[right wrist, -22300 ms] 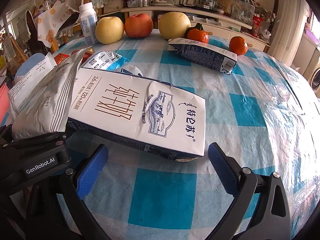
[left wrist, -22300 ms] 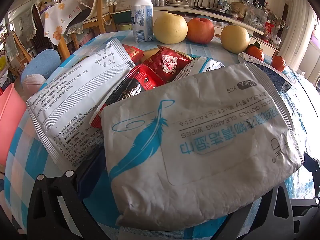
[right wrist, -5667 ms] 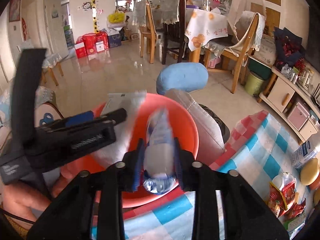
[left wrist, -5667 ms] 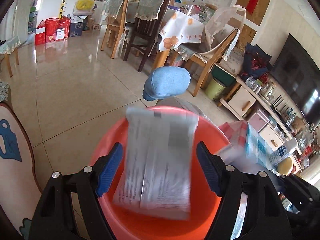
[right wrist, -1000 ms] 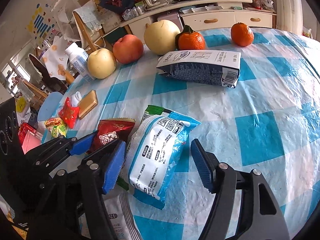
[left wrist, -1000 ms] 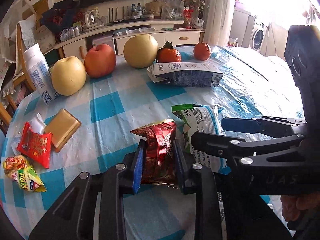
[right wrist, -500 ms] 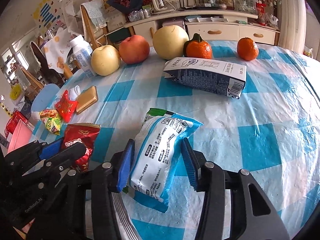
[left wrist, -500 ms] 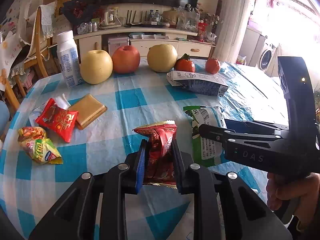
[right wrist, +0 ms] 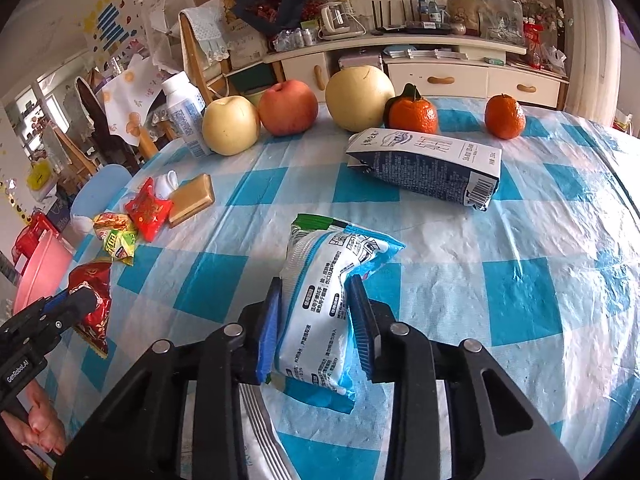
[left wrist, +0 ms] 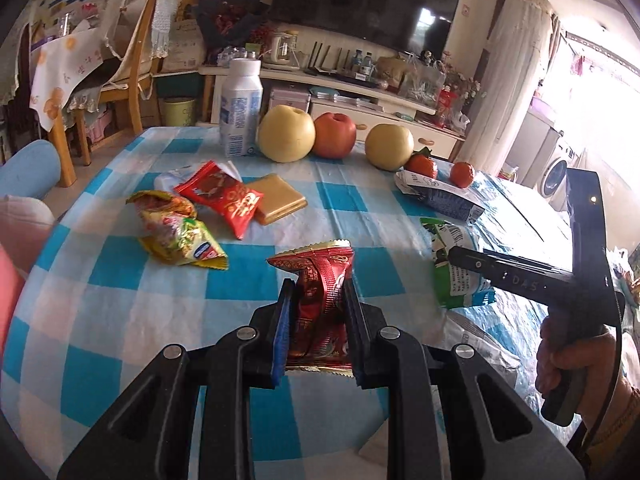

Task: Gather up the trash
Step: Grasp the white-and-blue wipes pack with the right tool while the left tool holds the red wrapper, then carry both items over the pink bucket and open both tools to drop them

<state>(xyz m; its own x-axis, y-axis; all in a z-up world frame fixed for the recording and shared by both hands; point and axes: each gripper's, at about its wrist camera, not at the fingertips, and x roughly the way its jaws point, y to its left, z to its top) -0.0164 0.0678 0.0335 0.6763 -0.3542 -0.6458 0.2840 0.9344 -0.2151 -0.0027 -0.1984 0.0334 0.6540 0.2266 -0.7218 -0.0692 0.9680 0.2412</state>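
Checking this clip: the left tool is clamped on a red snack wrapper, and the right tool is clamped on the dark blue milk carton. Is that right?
Not quite. The right tool, whose jaws have just been closing, pinches the blue and white packet, as the right wrist view shows. The dark blue milk carton lies untouched farther back on the table. The left tool is indeed clamped on the red snack wrapper.

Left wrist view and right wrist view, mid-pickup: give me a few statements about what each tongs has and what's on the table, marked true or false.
1. The left tongs are shut on the red snack wrapper. True.
2. The right tongs are empty. False: their pads press the blue-and-white packet; they have just been closing.
3. The milk carton stands upright. False: it lies on its side.
4. Two oranges sit at the far edge of the table. True.
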